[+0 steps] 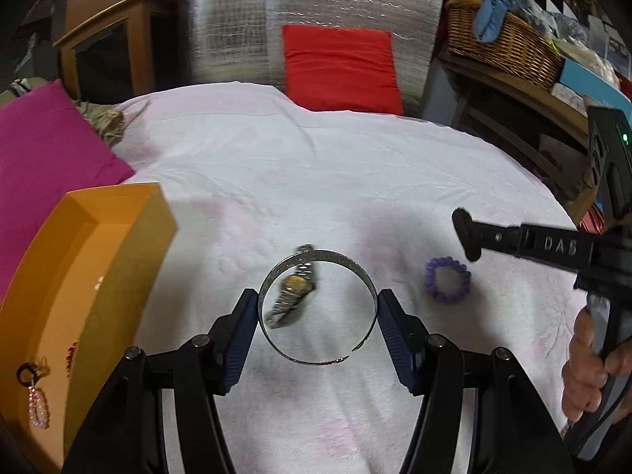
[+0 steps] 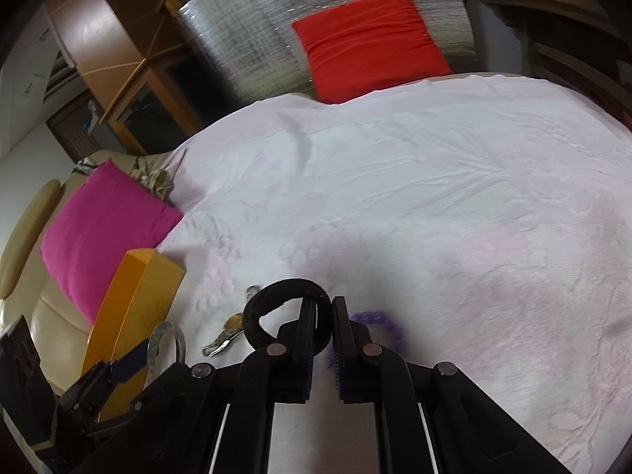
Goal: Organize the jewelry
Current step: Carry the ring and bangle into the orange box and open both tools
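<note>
My left gripper point(image 1: 316, 296) is shut on a silver open bangle point(image 1: 328, 254), pads pressing its two sides, and holds it above the white bedspread point(image 1: 316, 177). Through the ring I see a metal wristwatch point(image 1: 292, 296) lying on the cloth. A purple bead bracelet point(image 1: 448, 280) lies to its right. My right gripper point(image 2: 324, 312) is shut on a black fabric band point(image 2: 272, 296) that loops out to the left of its fingers. Just beyond its tips are the purple bracelet point(image 2: 379, 322) and the watch point(image 2: 227, 333). The orange box point(image 1: 98, 256) at the left holds a pink beaded piece point(image 1: 37, 407).
A magenta cushion point(image 1: 47, 150) lies behind the box and a red cushion point(image 1: 339, 67) leans on silver foil at the far edge. A wicker basket point(image 1: 505, 43) sits on a wooden shelf at the right. A hand point(image 1: 588, 363) grips the right tool.
</note>
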Available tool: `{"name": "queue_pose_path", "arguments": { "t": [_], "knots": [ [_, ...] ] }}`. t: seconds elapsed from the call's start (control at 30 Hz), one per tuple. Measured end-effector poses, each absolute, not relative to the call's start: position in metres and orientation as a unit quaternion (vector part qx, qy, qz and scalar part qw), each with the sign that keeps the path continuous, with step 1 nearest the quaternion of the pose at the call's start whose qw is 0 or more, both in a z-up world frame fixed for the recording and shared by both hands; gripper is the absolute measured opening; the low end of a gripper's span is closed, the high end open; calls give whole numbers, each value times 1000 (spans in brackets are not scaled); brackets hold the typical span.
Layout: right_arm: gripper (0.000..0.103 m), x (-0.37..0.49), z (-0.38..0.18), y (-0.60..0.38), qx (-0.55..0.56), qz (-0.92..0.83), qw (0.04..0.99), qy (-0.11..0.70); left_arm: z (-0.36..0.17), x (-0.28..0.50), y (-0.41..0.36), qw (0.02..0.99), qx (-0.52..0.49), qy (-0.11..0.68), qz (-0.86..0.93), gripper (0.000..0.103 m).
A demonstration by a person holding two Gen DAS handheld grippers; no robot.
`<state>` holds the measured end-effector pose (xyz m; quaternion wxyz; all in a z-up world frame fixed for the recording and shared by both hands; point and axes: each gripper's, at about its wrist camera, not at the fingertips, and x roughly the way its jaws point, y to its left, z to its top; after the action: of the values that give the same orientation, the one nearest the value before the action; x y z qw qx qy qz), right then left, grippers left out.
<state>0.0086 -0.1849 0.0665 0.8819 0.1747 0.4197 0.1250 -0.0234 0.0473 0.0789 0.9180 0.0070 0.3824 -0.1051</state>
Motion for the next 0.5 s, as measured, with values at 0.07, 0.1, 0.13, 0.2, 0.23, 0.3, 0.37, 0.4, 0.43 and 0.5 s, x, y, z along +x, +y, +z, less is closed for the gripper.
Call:
{"name": "queue_pose_path", "arguments": {
  "t": [0.07,0.1,0.13,0.2,0.23,0.3,0.37,0.4,0.43,0.5],
  "knots": [
    [9,7,67,-176,169,132,881,421,82,-24,53,920,1,378,-100,63],
    [9,7,66,-172,167,135,881,422,84,-26,56,922,-1,376,-97,63],
    [9,6,66,-166,164,140,880,423,86,-28,60,923,-4,373,-95,63],
    [9,5,66,-156,160,149,879,423,90,-32,65,925,-10,367,-95,63],
    [9,4,66,-152,158,153,879,422,93,-34,68,927,-12,363,-95,63],
    [9,3,68,-143,156,162,879,420,99,-38,74,930,-18,355,-93,63],
    [9,1,69,-134,156,169,879,417,104,-44,81,934,-25,345,-88,63],
    [9,1,70,-130,155,173,879,415,108,-47,86,937,-28,339,-84,63],
    [9,0,71,-126,156,177,879,414,110,-49,90,938,-30,335,-80,63],
    [9,-1,72,-116,154,182,880,411,115,-54,98,943,-30,325,-70,63]
  ]
}}
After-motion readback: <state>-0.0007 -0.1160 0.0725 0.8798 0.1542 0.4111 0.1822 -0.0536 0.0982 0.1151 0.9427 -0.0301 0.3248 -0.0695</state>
